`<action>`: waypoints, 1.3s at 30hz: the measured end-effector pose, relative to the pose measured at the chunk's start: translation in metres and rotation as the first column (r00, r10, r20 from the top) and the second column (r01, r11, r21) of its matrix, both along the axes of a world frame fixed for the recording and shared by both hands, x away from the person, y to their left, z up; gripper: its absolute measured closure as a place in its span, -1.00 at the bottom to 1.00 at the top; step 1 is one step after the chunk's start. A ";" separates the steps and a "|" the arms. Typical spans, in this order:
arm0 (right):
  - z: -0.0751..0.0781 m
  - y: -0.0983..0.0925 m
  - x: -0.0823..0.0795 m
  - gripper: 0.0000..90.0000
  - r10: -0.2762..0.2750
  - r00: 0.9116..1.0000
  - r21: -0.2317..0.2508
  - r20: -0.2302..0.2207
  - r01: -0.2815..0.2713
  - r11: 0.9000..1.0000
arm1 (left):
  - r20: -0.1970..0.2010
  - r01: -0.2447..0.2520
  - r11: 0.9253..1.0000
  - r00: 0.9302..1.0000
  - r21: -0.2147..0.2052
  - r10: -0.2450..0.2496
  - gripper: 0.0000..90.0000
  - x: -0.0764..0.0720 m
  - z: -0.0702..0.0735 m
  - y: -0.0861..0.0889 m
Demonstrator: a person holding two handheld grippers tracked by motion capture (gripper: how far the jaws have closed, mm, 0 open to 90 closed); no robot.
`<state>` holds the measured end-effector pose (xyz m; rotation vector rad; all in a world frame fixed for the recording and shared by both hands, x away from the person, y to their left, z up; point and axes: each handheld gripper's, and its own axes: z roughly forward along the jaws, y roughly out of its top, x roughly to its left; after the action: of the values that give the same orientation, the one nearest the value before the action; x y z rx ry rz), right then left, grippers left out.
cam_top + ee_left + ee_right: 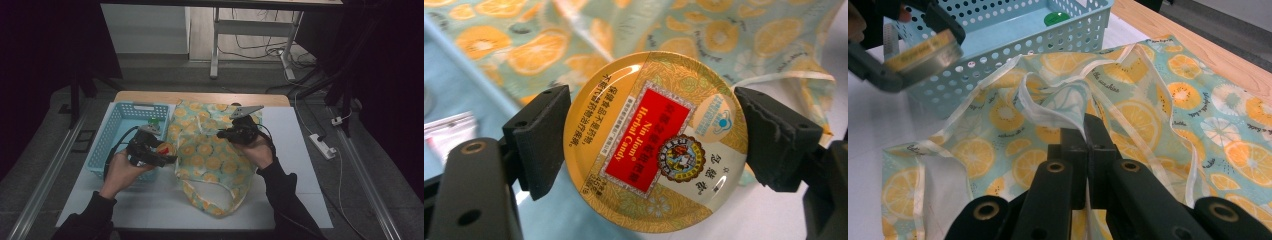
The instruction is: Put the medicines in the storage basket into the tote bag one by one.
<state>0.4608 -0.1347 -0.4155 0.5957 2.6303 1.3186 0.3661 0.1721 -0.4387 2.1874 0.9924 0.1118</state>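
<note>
- High view: the left gripper [167, 156] is holding a round candy tin [165, 149] over the near right corner of the blue basket [111, 130], just beside the lemon-print bag [210, 155] that is lying on the counter [295, 150]. The right gripper [223, 134] is hovering over the bag's middle.
- Left gripper view: the jaws are pinching the candy tin [655, 141] by its rim, one pad on each side, label facing the camera.
- Right gripper view: the jaws are pressing together on a raised fold of the bag [1058, 102]; the tin [923, 52] is hanging near the basket [1058, 37].

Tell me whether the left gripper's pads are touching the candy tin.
Touching: the left gripper view shows both pads pressed against opposite edges of the candy tin.
</note>
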 end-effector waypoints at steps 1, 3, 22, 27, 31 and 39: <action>0.000 0.000 0.000 1.00 -0.001 1.000 0.000 0.000 0.001 1.000 | 0.001 0.012 1.000 1.000 0.002 -0.012 -0.56 0.000 0.000 -0.004; 0.000 0.000 0.000 1.00 -0.002 1.000 0.002 0.002 0.002 1.000 | 0.000 0.030 1.000 1.000 0.000 -0.030 -0.56 0.001 -0.001 -0.012; -0.001 0.000 0.001 1.00 -0.008 1.000 0.002 0.006 0.008 1.000 | -0.027 0.102 0.995 0.994 0.006 -0.102 -0.56 0.030 -0.020 -0.069; -0.001 0.000 0.001 1.00 -0.009 1.000 0.003 0.008 0.009 1.000 | -0.033 0.109 0.994 0.994 0.002 -0.109 -0.56 0.040 -0.024 -0.083; 0.000 0.000 0.001 1.00 -0.010 1.000 0.007 0.009 0.010 1.000 | -0.033 0.118 0.993 0.993 0.018 -0.118 -0.56 0.048 -0.027 -0.094; -0.001 0.000 0.000 1.00 -0.010 1.000 0.009 0.007 0.010 1.000 | -0.029 0.077 0.997 0.997 0.031 -0.077 -0.56 0.066 -0.036 -0.107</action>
<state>0.4611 -0.1343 -0.4161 0.6036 2.6133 1.3283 0.4323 0.0655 -0.4749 2.2594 0.9260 0.0626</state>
